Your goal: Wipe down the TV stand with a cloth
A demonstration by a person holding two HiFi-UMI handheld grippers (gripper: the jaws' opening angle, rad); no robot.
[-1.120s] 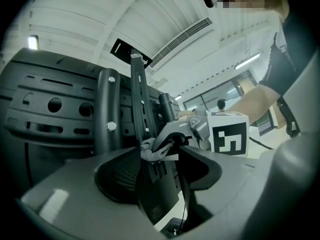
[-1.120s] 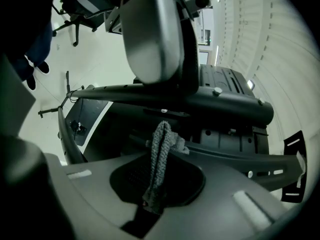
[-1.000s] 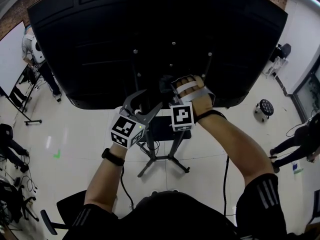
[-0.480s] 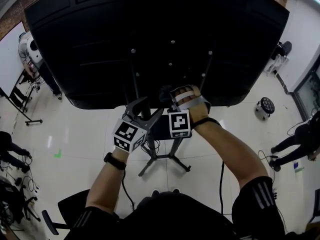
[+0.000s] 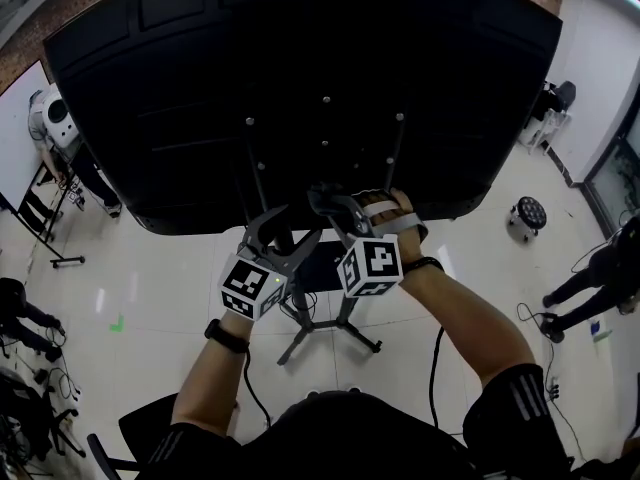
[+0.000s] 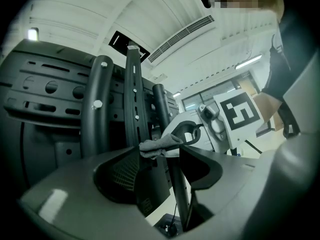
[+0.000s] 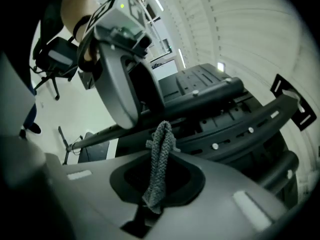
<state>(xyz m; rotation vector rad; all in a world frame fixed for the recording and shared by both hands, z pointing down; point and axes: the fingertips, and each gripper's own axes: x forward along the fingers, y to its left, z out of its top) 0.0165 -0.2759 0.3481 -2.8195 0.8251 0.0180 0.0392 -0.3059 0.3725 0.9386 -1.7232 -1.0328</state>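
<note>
The TV stand's black uprights point(image 5: 252, 163) carry the back of a large black TV point(image 5: 300, 68); its legs point(image 5: 325, 326) spread on the pale floor. My right gripper point(image 5: 322, 200) is shut on a grey knitted cloth point(image 7: 160, 156) beside the central column point(image 6: 134, 94), just under the TV's lower edge. In the left gripper view the cloth point(image 6: 158, 145) hangs from the right gripper point(image 6: 172, 138). My left gripper point(image 5: 276, 224) is open next to it, its jaws spread on either side of a thin stand bar point(image 6: 176, 194). It grips nothing.
People stand by equipment at the far left point(image 5: 60, 128) and at the right edge point(image 5: 600, 268). A small black stool point(image 5: 527, 216) sits on the floor at the right. An office chair point(image 5: 125, 428) is behind me at the lower left. A cable point(image 5: 436, 358) trails across the floor.
Both grippers have drifted slightly left along the TV's lower edge. The right gripper has turned at the wrist with the cloth still in it. The left gripper stays open.
</note>
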